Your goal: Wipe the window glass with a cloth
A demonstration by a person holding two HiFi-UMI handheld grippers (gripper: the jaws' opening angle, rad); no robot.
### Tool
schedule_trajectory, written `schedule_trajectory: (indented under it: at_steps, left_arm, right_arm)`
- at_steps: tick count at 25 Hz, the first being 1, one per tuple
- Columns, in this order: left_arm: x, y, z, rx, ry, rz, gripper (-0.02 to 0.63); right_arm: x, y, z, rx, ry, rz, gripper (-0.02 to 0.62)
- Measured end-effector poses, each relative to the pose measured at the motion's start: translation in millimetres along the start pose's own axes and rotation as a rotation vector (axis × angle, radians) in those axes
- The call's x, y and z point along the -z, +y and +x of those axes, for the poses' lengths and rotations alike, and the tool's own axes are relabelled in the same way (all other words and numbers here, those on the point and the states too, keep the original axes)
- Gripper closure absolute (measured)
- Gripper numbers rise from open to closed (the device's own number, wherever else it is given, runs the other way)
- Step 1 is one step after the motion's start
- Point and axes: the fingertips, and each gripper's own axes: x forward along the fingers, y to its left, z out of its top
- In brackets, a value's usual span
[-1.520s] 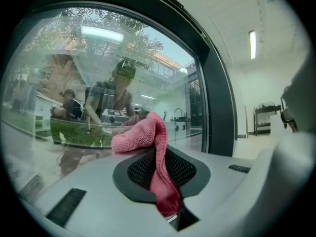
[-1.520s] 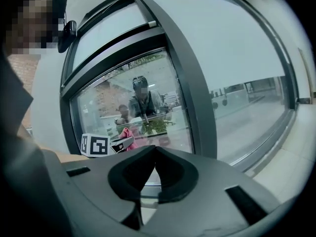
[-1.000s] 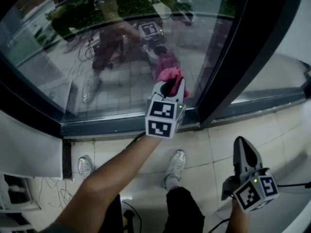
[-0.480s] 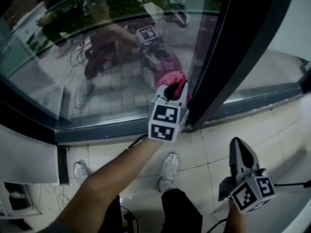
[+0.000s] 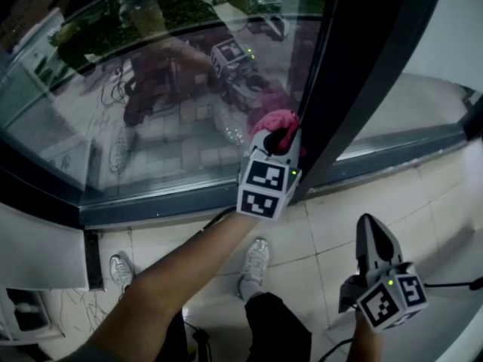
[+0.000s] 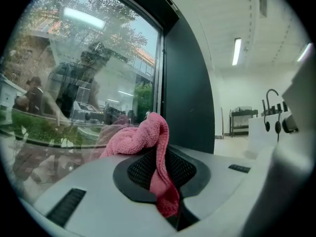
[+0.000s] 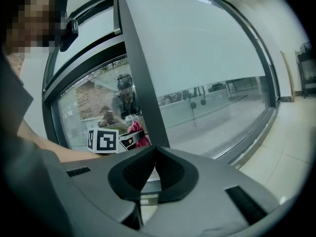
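Jaws of the left gripper [image 6: 159,154] are pinched on a pink cloth [image 6: 140,137]; one narrow fold runs down between the black ribbed pads, and the bulk stands bunched above and to the left of the tips. Cloth material: soft looped pile, microfibre by appearance, crumpled into a rounded wad; in the head view the wad lies against the window glass [image 5: 151,111] at its lower right corner, just beside the dark upright frame post [image 5: 355,74] and near the grey bottom rail [image 5: 166,198].

Risks, as judged from this position:
- grip is on a thin fold only; drag against the glass could pull the cloth out of the jaws;
- wad sits off to one side of the tips; a hard push could bring rigid plastic jaw ends onto the pane, with knocking or scratching;
- frame post is touching or nearly touching the wad on the right; a stroke further right would strike it and leave the corner unwiped;
- glass is smooth, strongly reflective and visibly smeared; reflections may hide missed patches.

Right gripper [image 7: 148,174] has its jaws pressed together on nothing; it hangs low at the near right over the pale glossy floor tiles [image 5: 423,202], well apart from the pane, and takes no part in the wiping.
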Motion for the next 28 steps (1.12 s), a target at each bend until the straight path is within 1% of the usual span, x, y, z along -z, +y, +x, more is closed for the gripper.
schedule_trajectory:
  at_steps: [5, 11, 13, 17, 20, 24, 28]
  left_arm:
    - [1, -6, 2, 0.025, 0.005, -0.002, 0.552]
    - [4, -26, -10, 0.101, 0.018, 0.035, 0.552]
    - [0, -28, -22, 0.123, 0.013, 0.046, 0.552]
    - [-9, -15, -59, 0.136, 0.001, 0.049, 0.552]
    - [-15, 3, -84, 0.121, -0.006, 0.060, 0.552]
    - [-23, 42, -120, 0.060, -0.016, 0.052, 0.552]
    - [-20, 87, -162, -0.006, -0.006, 0.051, 0.552]
  right_arm:
    - [-1, -1, -5, 0.014, -0.005, -0.004, 0.588]
    - [-3, 4, -2, -0.013, -0.010, 0.001, 0.588]
    - [-7, 13, 1, -0.028, -0.015, 0.000, 0.588]
    - [-14, 53, 8, -0.076, -0.033, -0.014, 0.588]
    - [-17, 82, 12, -0.116, -0.041, -0.026, 0.588]
    - [-13, 121, 21, -0.166, -0.026, -0.048, 0.588]
    - [-5, 162, 35, -0.216, 0.002, -0.072, 0.588]
